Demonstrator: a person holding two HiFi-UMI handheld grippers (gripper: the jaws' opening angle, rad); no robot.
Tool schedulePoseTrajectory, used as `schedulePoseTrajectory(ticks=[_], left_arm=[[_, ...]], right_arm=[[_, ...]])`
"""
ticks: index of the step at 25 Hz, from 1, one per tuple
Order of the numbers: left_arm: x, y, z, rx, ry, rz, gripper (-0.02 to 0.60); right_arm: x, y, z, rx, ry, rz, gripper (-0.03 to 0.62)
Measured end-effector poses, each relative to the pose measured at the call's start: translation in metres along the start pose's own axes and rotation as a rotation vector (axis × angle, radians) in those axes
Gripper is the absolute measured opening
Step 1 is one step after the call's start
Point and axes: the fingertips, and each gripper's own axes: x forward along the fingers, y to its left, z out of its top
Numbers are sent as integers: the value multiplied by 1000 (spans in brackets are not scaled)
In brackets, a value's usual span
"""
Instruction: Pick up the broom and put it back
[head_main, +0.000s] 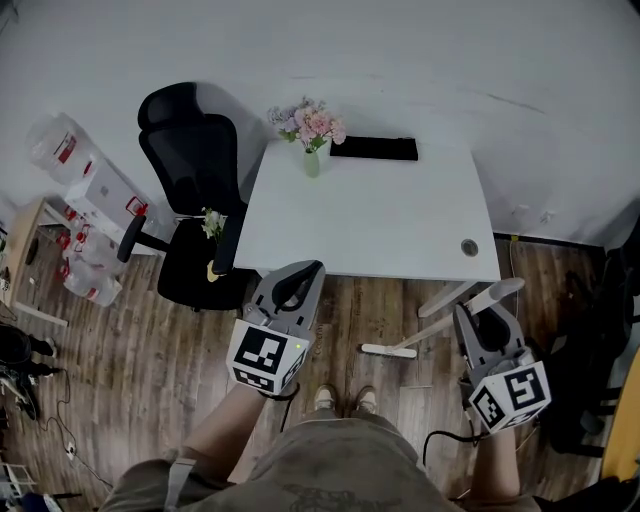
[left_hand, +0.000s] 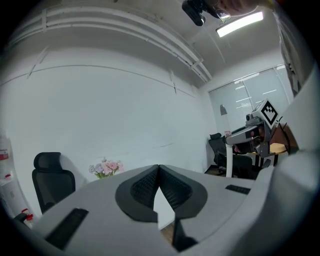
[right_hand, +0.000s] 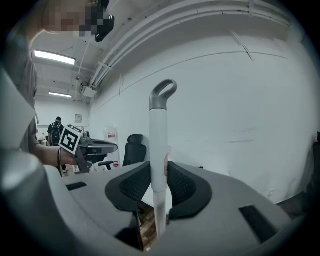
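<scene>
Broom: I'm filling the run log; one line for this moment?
right gripper: jaws shut on broom | left gripper: jaws shut, empty

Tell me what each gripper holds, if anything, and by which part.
The right gripper holds the broom by its white handle, some way below the grey loop at its end. The left gripper is shut on nothing.

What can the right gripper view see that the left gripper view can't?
Only the right gripper view: the white broom, with the grey loop on top, clamped between the right gripper's fingers. Only the left gripper view: the left gripper with its fingers shut on nothing, and the pink flowers in plain sight. Both: the black chair, the white wall and ceiling lights.
</scene>
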Motion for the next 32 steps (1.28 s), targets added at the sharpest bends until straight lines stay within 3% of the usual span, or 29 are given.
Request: schedulePoseTrajectory(ticks=[11,18,25,32], left_arm=[[61,-46,-67,-11,126,-107,17],[86,-64,-144,-65,262,-159,17],[93,-72,-215,-118,408,-160,17],[90,-81,-251,-142,484,-172,17]], right_arm=[[36,-46,-102,-18,182,-28,121],[59,-60,-189,-49,299,-8,121],[69,-64,-274,-37,438,20,121],[81,-64,-317,7,499,47,121]])
